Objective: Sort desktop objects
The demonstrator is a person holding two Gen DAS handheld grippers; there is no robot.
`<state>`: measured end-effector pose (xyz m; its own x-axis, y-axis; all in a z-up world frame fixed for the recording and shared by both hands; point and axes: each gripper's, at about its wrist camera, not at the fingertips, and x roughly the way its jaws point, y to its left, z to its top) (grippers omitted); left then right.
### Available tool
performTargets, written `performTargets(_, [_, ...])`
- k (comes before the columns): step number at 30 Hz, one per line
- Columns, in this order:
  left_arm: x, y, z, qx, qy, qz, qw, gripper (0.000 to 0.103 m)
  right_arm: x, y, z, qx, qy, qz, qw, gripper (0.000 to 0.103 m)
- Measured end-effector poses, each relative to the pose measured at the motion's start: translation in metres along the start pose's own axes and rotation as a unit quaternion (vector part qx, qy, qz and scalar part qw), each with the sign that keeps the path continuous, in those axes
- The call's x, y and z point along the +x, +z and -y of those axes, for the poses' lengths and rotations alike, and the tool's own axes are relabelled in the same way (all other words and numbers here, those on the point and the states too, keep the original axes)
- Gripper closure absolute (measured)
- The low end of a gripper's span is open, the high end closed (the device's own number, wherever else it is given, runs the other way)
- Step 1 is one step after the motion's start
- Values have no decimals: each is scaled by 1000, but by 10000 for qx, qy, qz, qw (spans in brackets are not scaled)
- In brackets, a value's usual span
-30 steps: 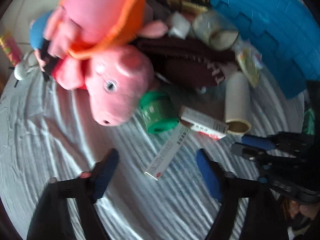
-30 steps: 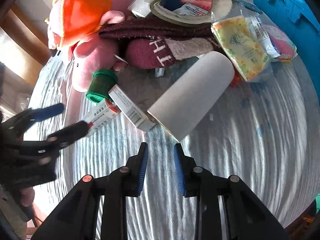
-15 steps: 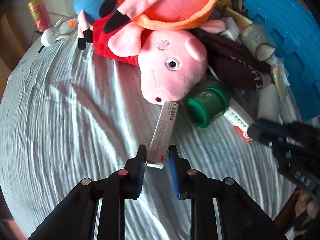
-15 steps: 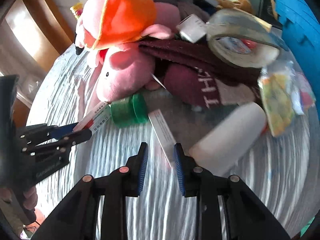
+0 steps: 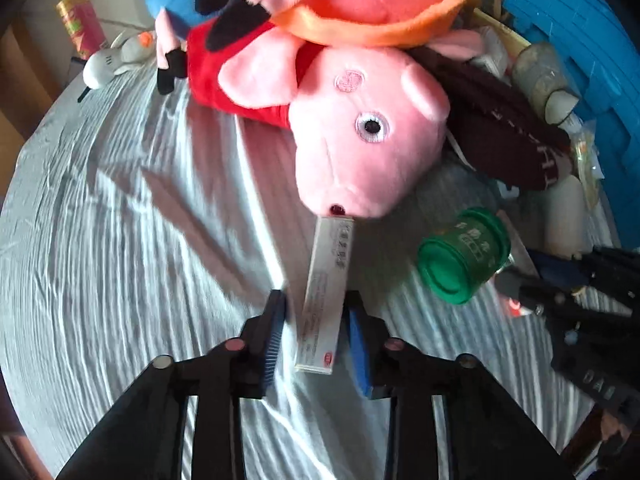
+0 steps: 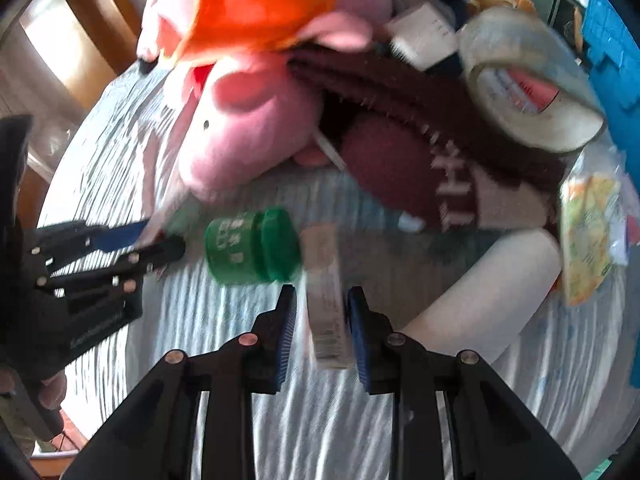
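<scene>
Left gripper (image 5: pixel 316 332): fingers apart on either side of a long white box (image 5: pixel 326 296); right pad looked to touch the box edge, a sliver of gap at the left pad; a firm clamp could not be told.
Long white box: lay lengthwise between the left fingers on the cloth-covered desk (image 5: pixel 120 240), far end tucked under the snout of the pink pig plush (image 5: pixel 368 148).
Right gripper (image 6: pixel 322 336): fingers apart around a second slim box (image 6: pixel 326 300), blurred; narrow gaps visible on both sides, so not closed on it.
Second slim box: flat on the desk, pointing away from the right wrist camera, just right of the green jar (image 6: pixel 252 246).
Green jar: on its side between the two grippers, lid toward the left wrist camera, near the pig's snout but apart from it.
Pink pig plush: head down on the desk, red dress, with an orange-rimmed plush (image 5: pixel 380 4) piled on top.
Maroon knit item (image 6: pixel 420 152): bunched behind the jar, white letters showing, against the pig's head.
Tape roll (image 6: pixel 528 80): rested on top of the knit item at the far right.
White cylinder (image 6: pixel 492 292): lay on its side right of the right gripper, close to the second slim box.
Blue crate (image 5: pixel 580 40): at the desk's far right edge.
</scene>
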<state>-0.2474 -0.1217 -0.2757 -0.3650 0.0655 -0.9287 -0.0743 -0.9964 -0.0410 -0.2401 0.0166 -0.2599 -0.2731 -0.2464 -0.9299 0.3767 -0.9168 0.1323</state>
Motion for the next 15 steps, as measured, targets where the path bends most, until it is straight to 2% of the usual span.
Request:
performTargets(5, [5, 2, 1, -5, 8, -62, 10000, 83, -1, -11, 0, 115, 120, 8, 9999, 77])
performTargets(10, [18, 16, 0, -4, 130, -83, 9999, 79, -4, -6, 12, 374, 47, 174, 9991, 77])
performTargets(13, [22, 22, 0, 31, 197, 60, 9998, 79, -2, -7, 10, 311, -102, 204, 9993, 77])
performTargets(15, [23, 26, -2, -10, 197, 96, 9998, 84, -1, -8, 8, 254, -214, 222, 9992, 76])
